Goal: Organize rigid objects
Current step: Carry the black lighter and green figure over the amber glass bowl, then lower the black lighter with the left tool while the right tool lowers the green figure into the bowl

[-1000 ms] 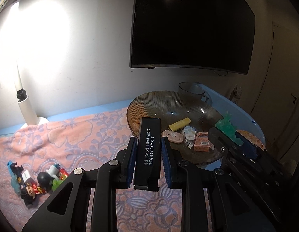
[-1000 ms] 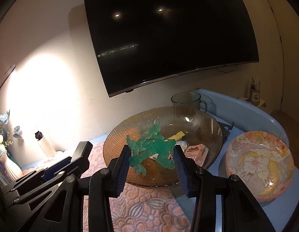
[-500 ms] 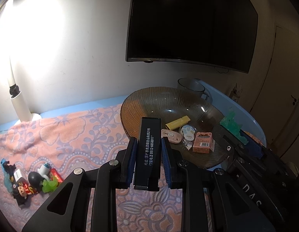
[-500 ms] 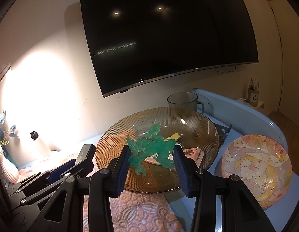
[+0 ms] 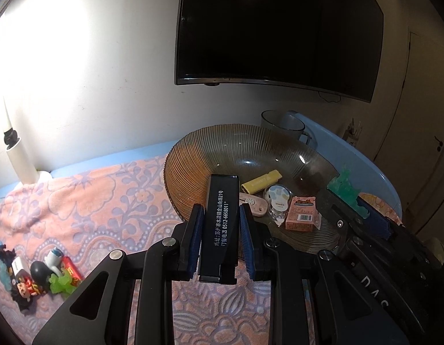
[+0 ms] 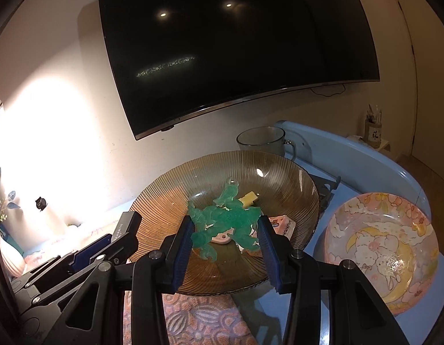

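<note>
At the far left of my left wrist view a cluster of small toy figures (image 5: pixel 35 273) lies on the pink patterned cloth (image 5: pixel 107 201), well apart from everything else; a white lamp base (image 5: pixel 21 164) stands by the wall behind it; in the centre my left gripper (image 5: pixel 220 237) pinches a black rectangular bar (image 5: pixel 220 224) with white print, both blue pads pressed on its long sides, its far end reaching over the near rim of the ribbed amber glass dish (image 5: pixel 199 155); inside the dish I see a yellow stick (image 5: pixel 260 182), a pink flat piece (image 5: pixel 255 204), a round clear packet (image 5: pixel 276 201) and a small orange box (image 5: pixel 302 214), all close together; a glass mug (image 5: pixel 282 125) stands behind the dish.

In my right wrist view my right gripper (image 6: pixel 226 237) clamps a green translucent figure (image 6: pixel 225 218) between its pads, held above the dish's middle; just right of the dish sits a pink rabbit-print bowl (image 6: pixel 351 210) on the blue table (image 6: pixel 351 161).
</note>
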The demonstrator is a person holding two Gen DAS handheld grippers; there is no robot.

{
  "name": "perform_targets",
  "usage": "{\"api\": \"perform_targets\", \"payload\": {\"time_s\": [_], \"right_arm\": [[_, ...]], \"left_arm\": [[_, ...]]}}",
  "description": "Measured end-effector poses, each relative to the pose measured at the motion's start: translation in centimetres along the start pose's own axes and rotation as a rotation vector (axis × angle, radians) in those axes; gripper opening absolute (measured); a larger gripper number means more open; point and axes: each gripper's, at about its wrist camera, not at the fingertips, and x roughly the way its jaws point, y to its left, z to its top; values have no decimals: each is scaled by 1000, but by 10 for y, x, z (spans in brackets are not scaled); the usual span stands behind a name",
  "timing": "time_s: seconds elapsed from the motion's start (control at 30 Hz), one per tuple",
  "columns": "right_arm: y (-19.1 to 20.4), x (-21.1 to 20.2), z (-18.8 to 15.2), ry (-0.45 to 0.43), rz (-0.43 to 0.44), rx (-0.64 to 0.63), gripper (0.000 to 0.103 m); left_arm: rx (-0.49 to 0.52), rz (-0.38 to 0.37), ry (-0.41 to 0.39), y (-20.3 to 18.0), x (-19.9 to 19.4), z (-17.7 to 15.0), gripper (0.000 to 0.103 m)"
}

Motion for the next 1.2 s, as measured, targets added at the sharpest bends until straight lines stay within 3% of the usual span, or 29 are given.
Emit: {"api": "perform_targets", "payload": {"time_s": [0.77, 0.9, 1.2], "right_arm": [[-17, 36, -7, 13, 8, 52, 44], [-22, 43, -8, 8, 10, 59, 44], [-26, 51, -11, 12, 38, 73, 45]], "left_arm": [[25, 16, 30, -4, 34, -1, 21], [-1, -14, 62, -2, 46, -3, 19], [-12, -11, 41, -3, 47, -7, 21]]}}
